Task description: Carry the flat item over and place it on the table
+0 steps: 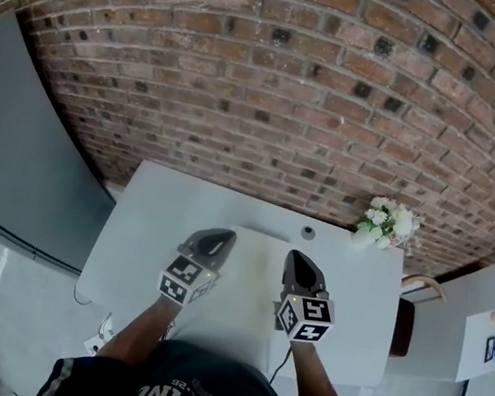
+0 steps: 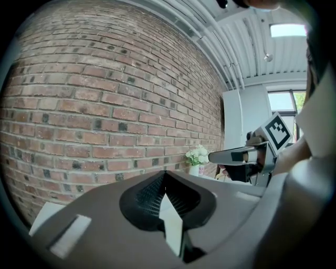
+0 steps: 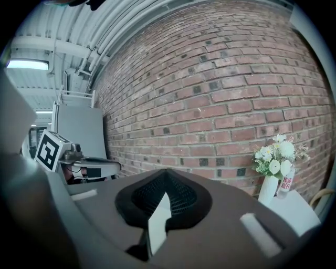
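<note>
A pale, flat sheet [image 1: 249, 289] hangs level above the white table [image 1: 143, 231], held at its two sides. My left gripper [image 1: 212, 247] is shut on its left edge, and a white sliver of the sheet [image 2: 172, 223] shows between the closed jaws of the left gripper [image 2: 165, 176]. My right gripper [image 1: 302, 271] is shut on the right edge, where the sheet [image 3: 157, 226] again shows between the closed jaws of the right gripper [image 3: 167, 176]. Each gripper view shows the other gripper [image 2: 247, 155] [image 3: 84, 165] off to the side.
A brick wall [image 1: 276, 84] stands right behind the table. A vase of white flowers [image 1: 386, 223] sits at the table's far right corner, with a small round object [image 1: 307, 233] near the far edge. A grey panel [image 1: 11, 153] stands left, a chair [image 1: 420, 292] right.
</note>
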{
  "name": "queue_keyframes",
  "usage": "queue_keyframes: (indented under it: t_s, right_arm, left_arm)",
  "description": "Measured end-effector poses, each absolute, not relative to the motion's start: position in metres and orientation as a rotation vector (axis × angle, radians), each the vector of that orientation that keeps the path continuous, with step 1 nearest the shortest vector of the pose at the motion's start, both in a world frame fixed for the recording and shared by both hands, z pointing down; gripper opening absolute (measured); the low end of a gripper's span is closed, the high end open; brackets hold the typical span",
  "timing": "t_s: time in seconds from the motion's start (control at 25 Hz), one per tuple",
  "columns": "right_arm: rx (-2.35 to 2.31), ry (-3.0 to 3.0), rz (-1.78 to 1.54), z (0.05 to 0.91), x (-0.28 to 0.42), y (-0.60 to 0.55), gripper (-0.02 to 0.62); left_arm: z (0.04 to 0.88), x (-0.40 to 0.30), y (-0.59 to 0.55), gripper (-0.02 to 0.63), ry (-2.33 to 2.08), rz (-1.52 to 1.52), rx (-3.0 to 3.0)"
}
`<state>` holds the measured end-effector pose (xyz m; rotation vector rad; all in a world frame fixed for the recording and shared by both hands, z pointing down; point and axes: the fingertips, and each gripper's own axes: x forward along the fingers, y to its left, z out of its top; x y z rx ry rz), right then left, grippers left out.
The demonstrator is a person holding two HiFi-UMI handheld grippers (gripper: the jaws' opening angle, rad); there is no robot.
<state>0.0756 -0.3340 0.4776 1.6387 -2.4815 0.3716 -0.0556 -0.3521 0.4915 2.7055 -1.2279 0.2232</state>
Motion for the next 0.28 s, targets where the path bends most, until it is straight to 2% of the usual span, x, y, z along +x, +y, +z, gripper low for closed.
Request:
queue_keyframes:
  t_s: [0.28]
  right_arm:
    - [1.631,-2.483,0.377,0.4815,0.0705,-0.3337,0.000]
  left_arm:
    - [0.4971,-0.0509,-0.3500,0.011,-1.206,0.231,2.704]
